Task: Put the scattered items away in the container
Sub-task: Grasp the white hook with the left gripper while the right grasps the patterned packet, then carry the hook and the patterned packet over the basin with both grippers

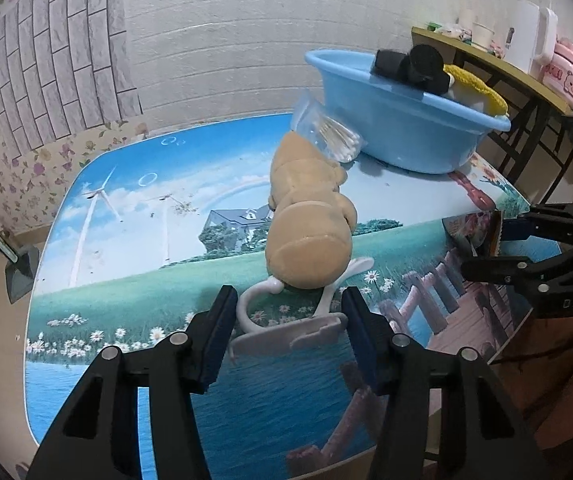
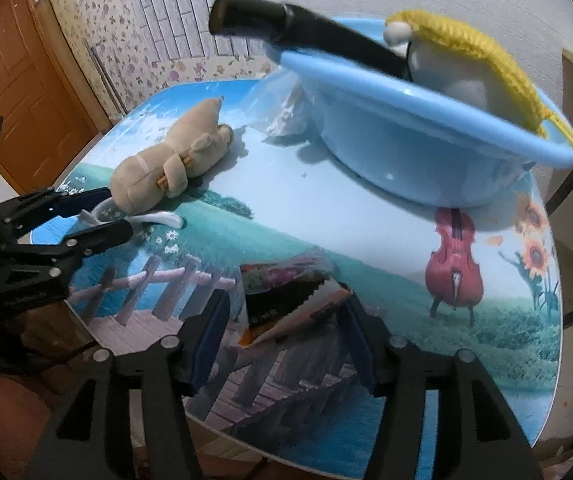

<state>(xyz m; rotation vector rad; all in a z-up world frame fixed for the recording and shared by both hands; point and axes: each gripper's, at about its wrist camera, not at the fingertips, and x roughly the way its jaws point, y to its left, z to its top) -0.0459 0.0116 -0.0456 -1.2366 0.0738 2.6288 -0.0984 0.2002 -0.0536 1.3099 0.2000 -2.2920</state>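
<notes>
My left gripper [image 1: 286, 316] stands with its jaws wide apart around the flat end of a white plastic hook [image 1: 286, 330], which lies on the table between the pads without either pad pressing it, so I hold nothing there yet. My right gripper [image 2: 282, 328] is likewise spread open, its fingers flanking a snack packet [image 2: 286, 296] that lies at the near edge of the table; whether a pad touches the packet I cannot tell, but it is not clamped. Taking the blue basin [image 2: 426, 128] as my landmark, I judge the job partly done: a black cylindrical object [image 2: 306, 28] rests across its rim, and a white thing with a yellow knitted piece [image 2: 474, 56] sits inside it. Left outside are four things. A clear bag of cotton swabs [image 1: 326, 132] leans against the basin's outer wall on the side toward the plush. The tan plush toy [image 1: 306, 216] lies on the table [image 2: 326, 208] near the basin, its near end resting over the white hook. The hook is farther from the basin than the plush, and the snack packet sits well apart from the basin, toward me. So both grippers look poised for a pick, and neither pick has closed.
</notes>
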